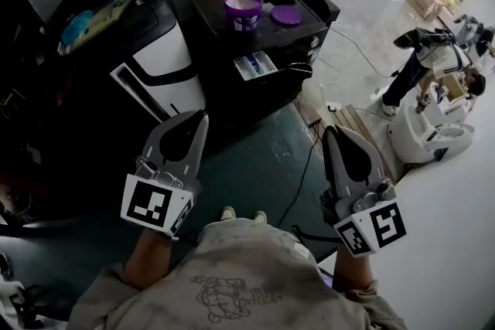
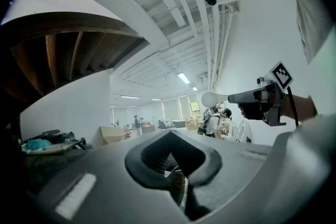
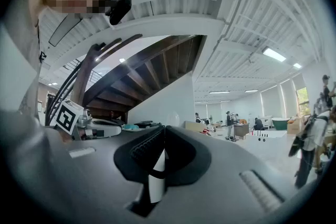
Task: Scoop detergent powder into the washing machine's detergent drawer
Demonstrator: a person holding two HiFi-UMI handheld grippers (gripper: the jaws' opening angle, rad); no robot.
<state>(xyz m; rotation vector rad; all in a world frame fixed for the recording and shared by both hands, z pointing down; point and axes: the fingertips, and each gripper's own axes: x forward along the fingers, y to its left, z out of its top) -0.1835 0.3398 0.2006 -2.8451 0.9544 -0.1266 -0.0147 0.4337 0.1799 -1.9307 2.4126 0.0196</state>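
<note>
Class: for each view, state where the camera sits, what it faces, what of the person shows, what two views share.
Head view: on head, steeply down at washing machine; left tool, right tool, shirt.
Left gripper view: on left tool, faces hall; right tool with scoop shows.
Right gripper view: on right tool, faces hall; left tool shows.
Shared: staircase, both gripper views.

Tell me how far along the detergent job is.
Done: lid lies off the purple tub, and the drawer is pulled open. In hand: right gripper clamps a white scoop, away from the machine. Remaining: scooping powder into the drawer. Left gripper is shut, empty.
</note>
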